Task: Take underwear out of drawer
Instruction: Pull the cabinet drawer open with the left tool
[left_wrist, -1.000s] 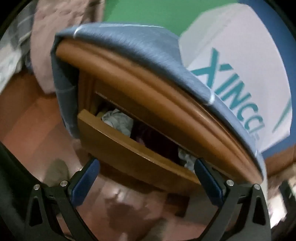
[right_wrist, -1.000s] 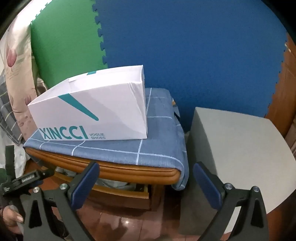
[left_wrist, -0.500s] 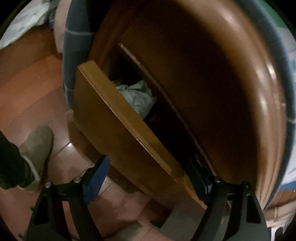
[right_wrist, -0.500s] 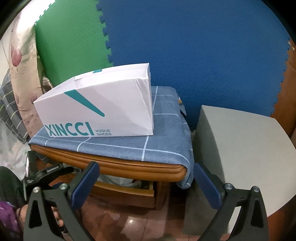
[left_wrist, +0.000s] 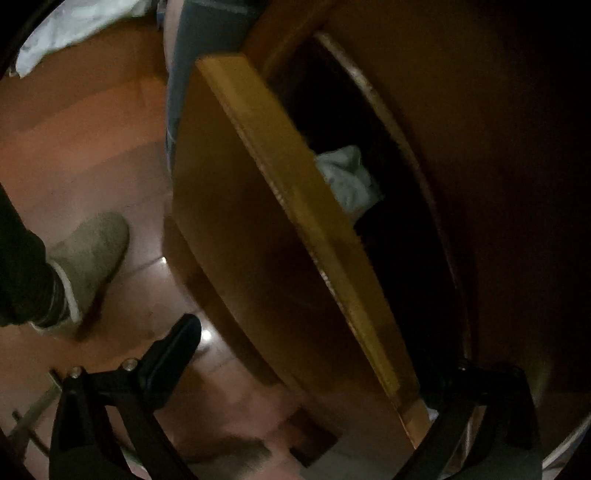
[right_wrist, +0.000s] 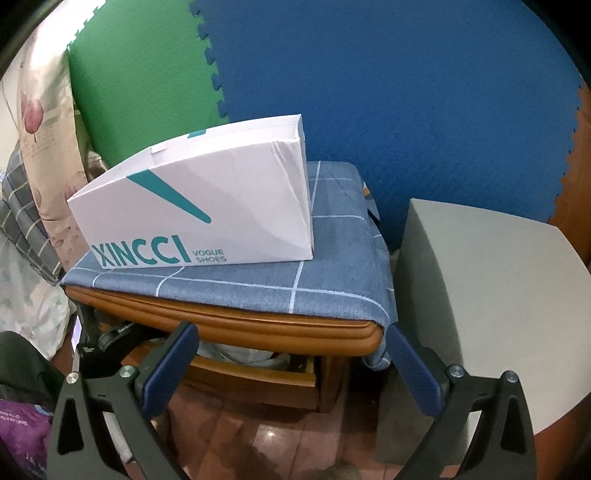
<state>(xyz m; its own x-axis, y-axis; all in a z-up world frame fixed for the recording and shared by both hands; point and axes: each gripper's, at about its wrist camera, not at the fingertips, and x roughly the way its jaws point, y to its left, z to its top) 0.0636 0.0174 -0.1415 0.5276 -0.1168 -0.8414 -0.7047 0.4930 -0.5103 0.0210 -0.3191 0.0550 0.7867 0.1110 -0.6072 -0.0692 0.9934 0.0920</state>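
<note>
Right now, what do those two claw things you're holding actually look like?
Each is a black plastic fork with triangular cut-outs and silver screws. The right gripper has ribbed blue finger pads. The left gripper looks alike; its pads are too dark to tell.

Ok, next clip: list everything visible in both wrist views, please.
drawer: 1, brown wood, partly open under the tabletop
pale garment: 1, whitish, inside the drawer
shoe box: 1, white with teal lettering, on the cloth
checked cloth: 1, blue, covering the tabletop
grey cabinet: 1, right of the table
foam mats: blue and green, on the wall
slipper: 1, beige, on the floor
left gripper: open, straddling the drawer front
right gripper: open, facing the table
</note>
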